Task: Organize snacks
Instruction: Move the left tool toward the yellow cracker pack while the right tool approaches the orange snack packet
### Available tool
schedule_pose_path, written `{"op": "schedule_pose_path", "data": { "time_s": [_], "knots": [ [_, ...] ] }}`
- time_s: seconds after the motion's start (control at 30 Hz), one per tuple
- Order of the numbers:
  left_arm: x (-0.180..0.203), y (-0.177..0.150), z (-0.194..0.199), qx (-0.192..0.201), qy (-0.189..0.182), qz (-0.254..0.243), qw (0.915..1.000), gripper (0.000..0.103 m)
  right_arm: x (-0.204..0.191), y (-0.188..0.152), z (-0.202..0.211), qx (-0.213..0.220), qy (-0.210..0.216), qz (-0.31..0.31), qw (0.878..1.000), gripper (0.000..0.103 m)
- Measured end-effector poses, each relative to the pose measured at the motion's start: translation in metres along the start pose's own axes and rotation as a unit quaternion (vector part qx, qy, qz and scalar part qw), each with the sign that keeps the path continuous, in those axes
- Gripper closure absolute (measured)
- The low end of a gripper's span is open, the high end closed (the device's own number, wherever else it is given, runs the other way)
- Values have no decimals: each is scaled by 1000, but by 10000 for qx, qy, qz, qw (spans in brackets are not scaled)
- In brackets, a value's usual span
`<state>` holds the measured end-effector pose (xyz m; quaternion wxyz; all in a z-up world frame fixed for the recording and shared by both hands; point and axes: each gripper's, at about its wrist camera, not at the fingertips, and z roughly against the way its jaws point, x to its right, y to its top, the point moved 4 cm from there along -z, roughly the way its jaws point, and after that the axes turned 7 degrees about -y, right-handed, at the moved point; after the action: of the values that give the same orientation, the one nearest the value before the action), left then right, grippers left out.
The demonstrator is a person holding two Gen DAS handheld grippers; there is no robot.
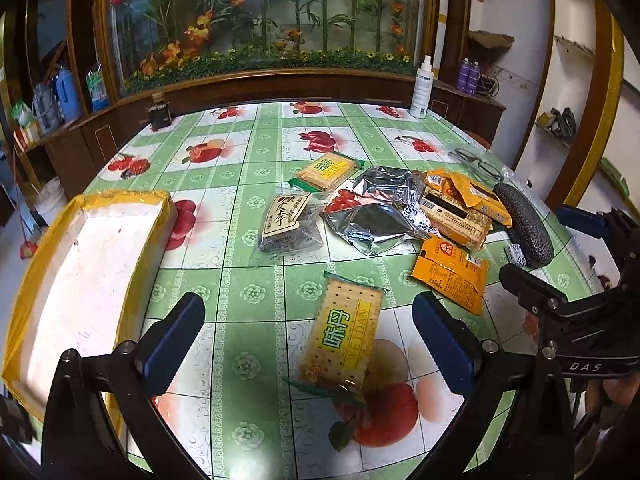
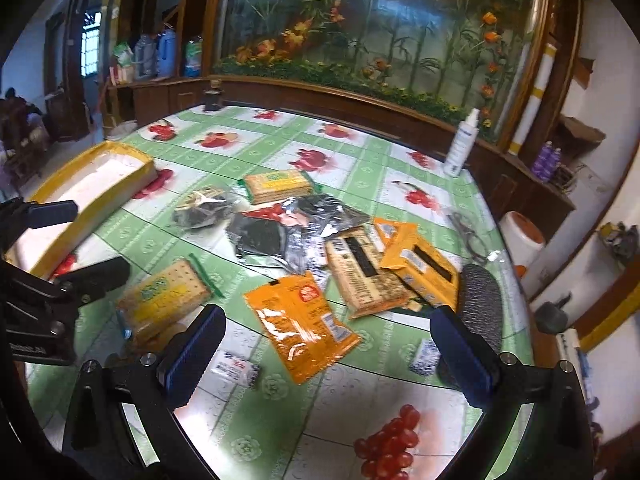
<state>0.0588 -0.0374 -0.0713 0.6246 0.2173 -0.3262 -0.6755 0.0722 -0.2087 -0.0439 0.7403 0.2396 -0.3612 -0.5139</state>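
Left gripper [image 1: 308, 344], fingers spread, straddles the near cracker pack [image 1: 344, 336], long axis running near-to-far; right gripper [image 2: 328, 356] hangs wide open.

Fruit-print table [image 1: 248, 292]: snack packets [image 1: 400, 208], yellow-rimmed tray [image 1: 92, 256], spray bottle [image 1: 422, 88], glasses [image 1: 478, 164].

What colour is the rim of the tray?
Yellow; the tray shows best in the left wrist view.

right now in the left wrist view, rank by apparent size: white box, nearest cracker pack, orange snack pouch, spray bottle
1. white box
2. nearest cracker pack, though it is close to the camera, which inflates it
3. orange snack pouch
4. spray bottle, far away, so true size is unsure
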Motion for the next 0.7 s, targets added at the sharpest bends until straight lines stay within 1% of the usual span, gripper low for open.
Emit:
{"op": "schedule_pose_path", "data": {
  "time_s": [0.1,0.17,0.33,0.7],
  "knots": [
    [-2,-2,-1,-43,20,50,10000,0,0,1,4,76,-201,59,9998,0],
    [-3,-4,-2,-58,15,89,9999,0,-1,2,5,87,-245,72,9996,0],
    [-4,-8,-2,-88,-36,130,9999,0,-1,3,6,91,-238,76,9996,0],
    [3,-14,-5,-197,-138,-20,9997,0,-1,2,6,34,-235,59,9997,0]
  ]
}}
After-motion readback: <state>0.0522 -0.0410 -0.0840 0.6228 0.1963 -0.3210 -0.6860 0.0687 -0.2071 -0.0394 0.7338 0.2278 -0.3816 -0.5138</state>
